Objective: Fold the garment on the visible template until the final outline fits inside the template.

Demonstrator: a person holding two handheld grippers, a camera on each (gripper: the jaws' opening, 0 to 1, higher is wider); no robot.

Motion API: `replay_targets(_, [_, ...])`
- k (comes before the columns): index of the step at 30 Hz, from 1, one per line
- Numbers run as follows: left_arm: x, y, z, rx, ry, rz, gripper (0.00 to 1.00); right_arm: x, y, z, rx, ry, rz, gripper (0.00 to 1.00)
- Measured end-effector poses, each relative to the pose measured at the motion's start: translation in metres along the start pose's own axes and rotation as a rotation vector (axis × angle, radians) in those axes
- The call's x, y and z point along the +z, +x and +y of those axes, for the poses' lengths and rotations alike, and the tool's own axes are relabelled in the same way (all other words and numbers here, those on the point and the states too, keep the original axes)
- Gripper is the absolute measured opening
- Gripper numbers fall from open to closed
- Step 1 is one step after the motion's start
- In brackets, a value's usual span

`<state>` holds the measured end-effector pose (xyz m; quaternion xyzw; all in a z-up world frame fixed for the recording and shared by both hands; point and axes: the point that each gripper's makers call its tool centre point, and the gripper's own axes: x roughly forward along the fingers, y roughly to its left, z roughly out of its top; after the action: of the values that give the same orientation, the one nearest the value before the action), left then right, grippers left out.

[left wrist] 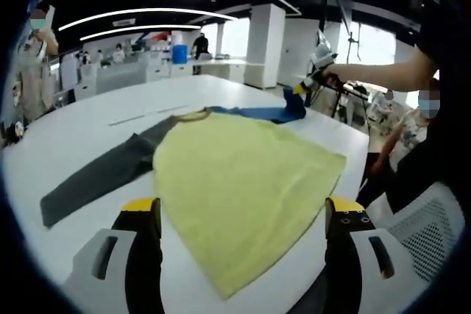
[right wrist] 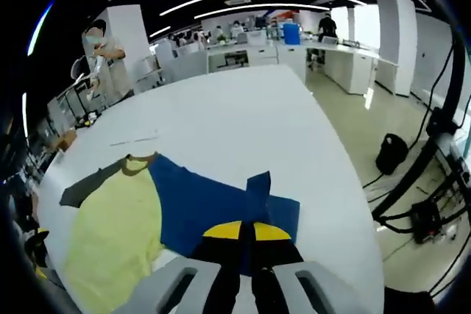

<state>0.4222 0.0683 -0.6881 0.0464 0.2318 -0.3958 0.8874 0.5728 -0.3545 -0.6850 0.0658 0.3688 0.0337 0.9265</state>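
Bright, even light falls from curved ceiling strips (left wrist: 147, 12) and far windows (left wrist: 375, 42); fisheye edges bend, slightly soft.

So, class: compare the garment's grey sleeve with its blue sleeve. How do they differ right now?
Colour: the grey sleeve is dark grey, the blue sleeve deep blue. Pose: the grey sleeve lies flat and stretched out on the table; the blue sleeve is partly lifted. State: the grey one lies free, while the right gripper is shut on the blue one. Both join the same yellow body.
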Motion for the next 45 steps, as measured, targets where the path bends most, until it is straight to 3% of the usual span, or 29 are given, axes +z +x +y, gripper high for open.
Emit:
replay_targets(13, [-0.002, -0.002, -0.001, 0.001, 0.003, 0.001, 0.89, 0.016, 0.015, 0.017, 0.053, -0.046, -0.001, 0.0])
replay_targets(23, [0.006, 0.0, -0.005, -0.003, 0.015, -0.014, 0.9, 0.022, 0.019, 0.053, 0.109, -0.016, -0.034, 0.0])
replay_targets(45, [0.019, 0.003, -0.006, -0.016, 0.019, -0.045, 0.9, 0.035, 0.035, 0.103, 0.149, -0.1, -0.022, 0.0])
